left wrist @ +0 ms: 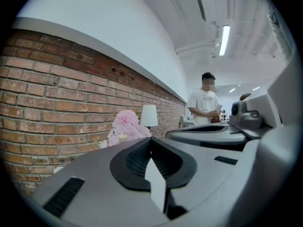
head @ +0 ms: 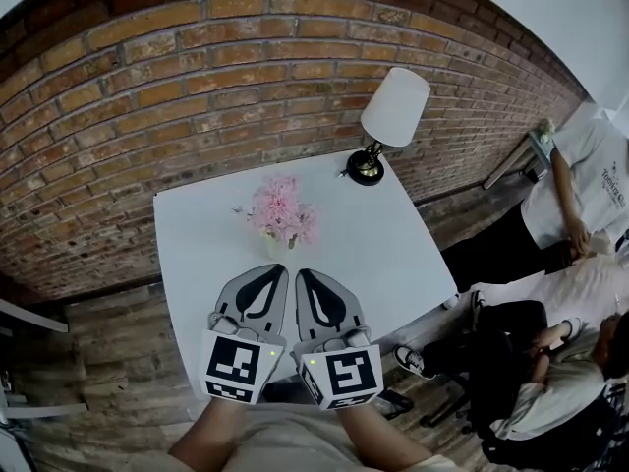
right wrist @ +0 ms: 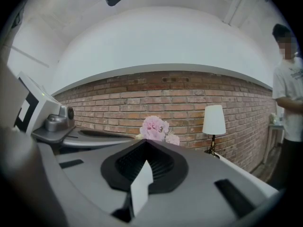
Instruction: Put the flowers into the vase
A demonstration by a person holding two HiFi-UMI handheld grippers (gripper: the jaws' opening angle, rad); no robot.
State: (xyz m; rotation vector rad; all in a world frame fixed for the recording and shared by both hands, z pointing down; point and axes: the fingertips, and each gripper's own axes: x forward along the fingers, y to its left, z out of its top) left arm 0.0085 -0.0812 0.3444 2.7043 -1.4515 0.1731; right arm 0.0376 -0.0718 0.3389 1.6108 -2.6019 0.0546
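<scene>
Pink flowers [head: 282, 214] stand upright in a small pale vase [head: 276, 249] at the middle of the white table [head: 393, 254]. My left gripper [head: 279, 268] and right gripper [head: 304, 272] sit side by side at the table's near edge, just short of the vase and pointing at it. Both are shut with nothing between the jaws. In the left gripper view the flowers [left wrist: 125, 126] show above the closed left gripper [left wrist: 150, 140]. In the right gripper view the flowers [right wrist: 155, 127] rise past the closed right gripper [right wrist: 144, 142]. In both gripper views the vase is hidden.
A table lamp [head: 389, 116] with a white shade stands at the table's far right corner. A brick wall [head: 147, 116] runs behind the table. One person [head: 580, 180] stands at the right and another [head: 536, 367] sits beside the table's near right.
</scene>
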